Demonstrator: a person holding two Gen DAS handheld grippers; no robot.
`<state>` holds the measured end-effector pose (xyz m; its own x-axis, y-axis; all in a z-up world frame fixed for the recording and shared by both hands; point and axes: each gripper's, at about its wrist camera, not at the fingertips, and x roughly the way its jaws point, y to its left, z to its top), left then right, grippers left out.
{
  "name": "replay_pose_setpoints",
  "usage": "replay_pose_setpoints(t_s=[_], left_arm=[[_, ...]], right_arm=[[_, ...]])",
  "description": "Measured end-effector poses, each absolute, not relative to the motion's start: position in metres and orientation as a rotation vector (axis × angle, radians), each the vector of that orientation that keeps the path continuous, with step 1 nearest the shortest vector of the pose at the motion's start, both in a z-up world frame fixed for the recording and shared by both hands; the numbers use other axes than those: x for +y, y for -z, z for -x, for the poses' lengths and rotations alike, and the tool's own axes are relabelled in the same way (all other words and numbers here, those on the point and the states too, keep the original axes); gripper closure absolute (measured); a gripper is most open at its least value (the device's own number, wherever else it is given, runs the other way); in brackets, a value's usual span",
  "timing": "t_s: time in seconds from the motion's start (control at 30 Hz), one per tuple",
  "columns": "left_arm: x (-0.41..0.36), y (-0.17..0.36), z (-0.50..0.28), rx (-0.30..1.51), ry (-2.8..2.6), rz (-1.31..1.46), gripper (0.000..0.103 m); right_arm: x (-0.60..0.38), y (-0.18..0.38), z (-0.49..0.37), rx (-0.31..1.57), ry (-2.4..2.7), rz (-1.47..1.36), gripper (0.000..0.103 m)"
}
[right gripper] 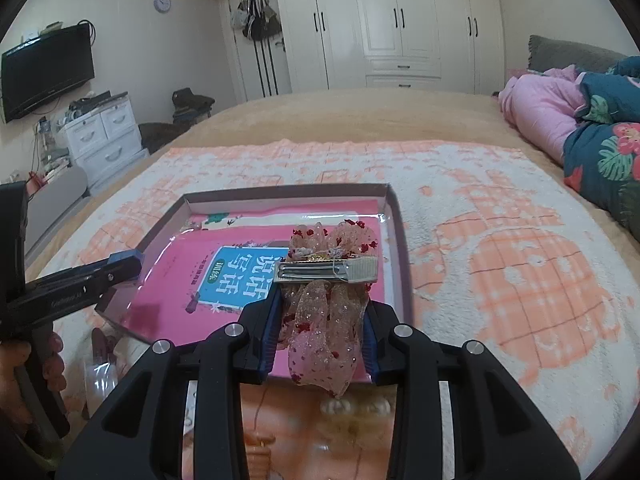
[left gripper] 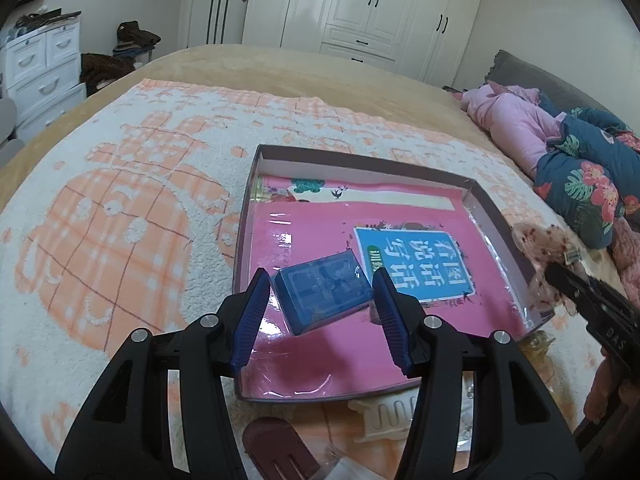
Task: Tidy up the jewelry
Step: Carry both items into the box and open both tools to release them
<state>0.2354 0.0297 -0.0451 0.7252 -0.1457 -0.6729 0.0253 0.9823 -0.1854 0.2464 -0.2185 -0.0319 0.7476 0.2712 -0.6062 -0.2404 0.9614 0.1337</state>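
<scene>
In the left wrist view my left gripper (left gripper: pixel 320 280) is shut on a small translucent blue box (left gripper: pixel 324 298), which hangs tilted over the near left part of a shallow cardboard tray (left gripper: pixel 360 158). A pink book (left gripper: pixel 320 224) under clear film lies in the tray. In the right wrist view my right gripper (right gripper: pixel 324 308) is shut on a sheer pink hair bow (right gripper: pixel 332 248) with red dots and a metal clip. It holds the bow above the tray's (right gripper: pixel 288 192) near right part. The bow (left gripper: pixel 540 248) also shows at the tray's right edge.
The tray sits on an orange-and-white blanket (left gripper: pixel 120 220) spread over a bed. Near its front edge lie a cream comb clip (left gripper: pixel 380 416), a brown hair clip (left gripper: pixel 276 448) and a pearl piece (right gripper: pixel 352 404). Pink and floral bedding (right gripper: pixel 580 120) is piled at the right.
</scene>
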Motion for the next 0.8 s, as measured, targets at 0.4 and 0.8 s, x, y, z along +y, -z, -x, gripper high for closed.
replay_pose_setpoints(t_s=[0.4, 0.8], left_arm=[[0.027, 0.059, -0.246, 0.787, 0.1, 0.132, 0.058], [0.026, 0.057, -0.244, 0.771, 0.103, 0.125, 0.049]], right_arm=[[-0.2, 0.052, -0.284, 0.772, -0.269, -0.018, 0.068], [-0.211, 0.056, -0.28, 0.77, -0.242, -0.051, 0.041]])
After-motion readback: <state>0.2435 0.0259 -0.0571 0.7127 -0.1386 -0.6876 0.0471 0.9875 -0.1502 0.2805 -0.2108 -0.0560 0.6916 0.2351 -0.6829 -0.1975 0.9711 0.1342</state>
